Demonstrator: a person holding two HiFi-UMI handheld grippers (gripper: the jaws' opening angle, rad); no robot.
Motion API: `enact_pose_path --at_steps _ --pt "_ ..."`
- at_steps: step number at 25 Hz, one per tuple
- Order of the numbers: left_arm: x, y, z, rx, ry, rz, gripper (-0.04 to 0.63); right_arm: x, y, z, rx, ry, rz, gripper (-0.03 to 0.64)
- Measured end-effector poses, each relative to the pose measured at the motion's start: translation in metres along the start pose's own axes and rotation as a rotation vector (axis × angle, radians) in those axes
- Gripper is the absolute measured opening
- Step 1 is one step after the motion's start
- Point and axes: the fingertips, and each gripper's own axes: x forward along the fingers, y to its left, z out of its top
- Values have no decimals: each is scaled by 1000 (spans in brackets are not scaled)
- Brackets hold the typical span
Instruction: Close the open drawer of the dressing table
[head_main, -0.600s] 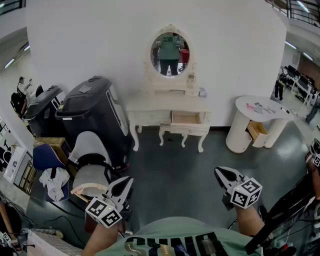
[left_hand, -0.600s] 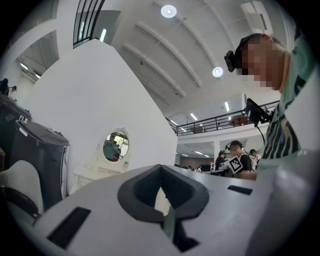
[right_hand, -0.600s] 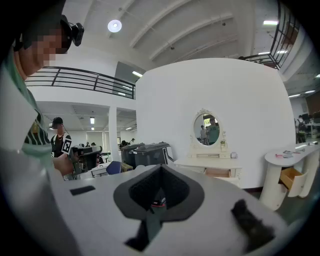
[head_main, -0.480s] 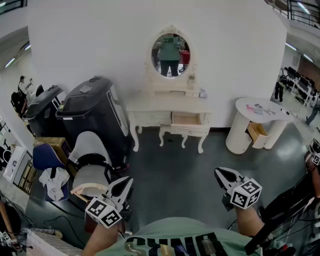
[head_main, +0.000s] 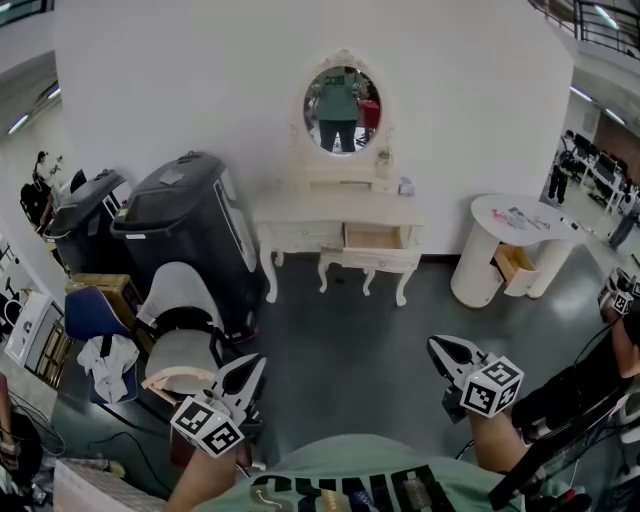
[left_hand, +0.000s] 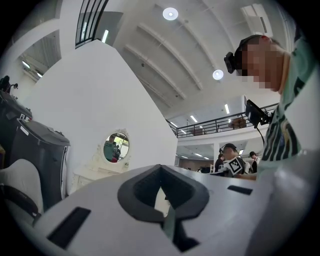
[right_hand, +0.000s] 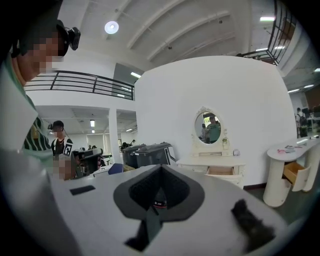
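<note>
The white dressing table (head_main: 300, 212) stands against the far wall under an oval mirror (head_main: 339, 95). Its right-hand drawer (head_main: 373, 238) is pulled out and shows a bare wooden inside. Both grippers are held low and near me, far from the table. My left gripper (head_main: 252, 366) is shut with nothing in it, and my right gripper (head_main: 438, 346) is likewise shut and empty. The right gripper view looks over its closed jaws (right_hand: 160, 172) at the table (right_hand: 210, 162) and open drawer (right_hand: 220, 171). In the left gripper view the mirror (left_hand: 116, 146) shows beyond the closed jaws (left_hand: 161, 172).
Two large black bins (head_main: 190, 215) and a grey chair (head_main: 182, 320) stand left of the dressing table. A round white side table (head_main: 510, 215) with its own open drawer (head_main: 515, 262) stands to the right. Dark floor (head_main: 350, 330) lies between me and the table. Cables and a stand (head_main: 570, 430) crowd the lower right.
Neither gripper nor the drawer has moved. Only a person at the far right edge has shifted a little.
</note>
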Motion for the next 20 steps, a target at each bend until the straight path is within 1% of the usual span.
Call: enact_pose_path --at_steps 4,8,15,20 --pt "-3 8 3 -5 -13 3 0 10 3 2 32 -15 14 11" --pt "-10 23 4 -13 -27 13 0 24 9 6 17 -9 16 11" --pt "-23 60 13 -17 -60 27 0 57 22 18 -12 -21 20 11" --pt "-31 94 28 -17 -64 22 0 88 34 30 -11 -35 8 11"
